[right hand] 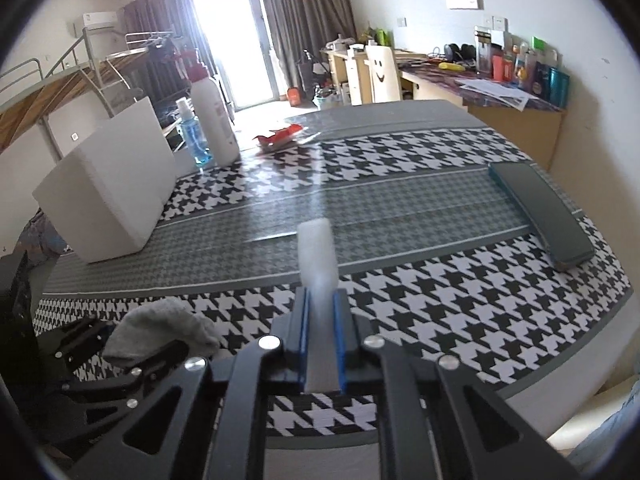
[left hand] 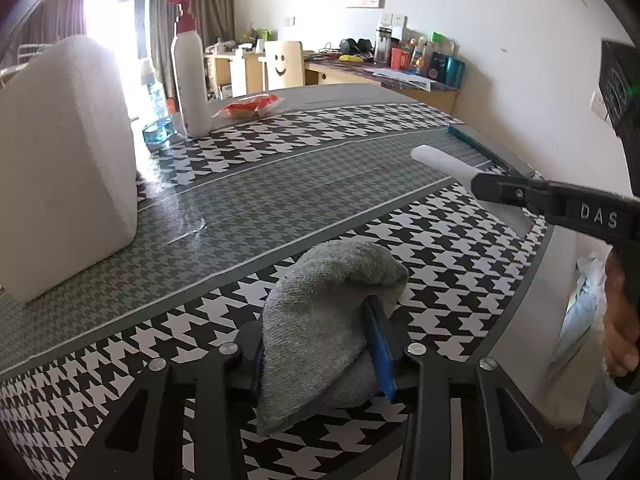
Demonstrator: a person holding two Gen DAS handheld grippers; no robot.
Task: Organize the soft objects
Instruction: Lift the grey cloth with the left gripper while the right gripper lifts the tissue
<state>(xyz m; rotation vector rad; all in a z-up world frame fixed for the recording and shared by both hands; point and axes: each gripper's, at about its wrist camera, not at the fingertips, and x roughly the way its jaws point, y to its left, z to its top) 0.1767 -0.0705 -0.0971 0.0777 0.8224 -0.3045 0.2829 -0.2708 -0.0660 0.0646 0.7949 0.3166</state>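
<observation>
Left tongs [left hand: 316, 344] pinch crumpled grey sock [left hand: 324, 320]

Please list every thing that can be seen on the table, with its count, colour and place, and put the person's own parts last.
foam box: 1, white, left side of table
pump bottle: 1, white with red top, far left
spray bottle: 1, blue, beside the pump bottle
wrapper: 1, red, far middle
flat case: 1, dark green, right side
grey cloth: 1, between the left gripper's pads
white foam strip: 1, clamped in the right gripper
hand: 1, at the right gripper's handle
</observation>
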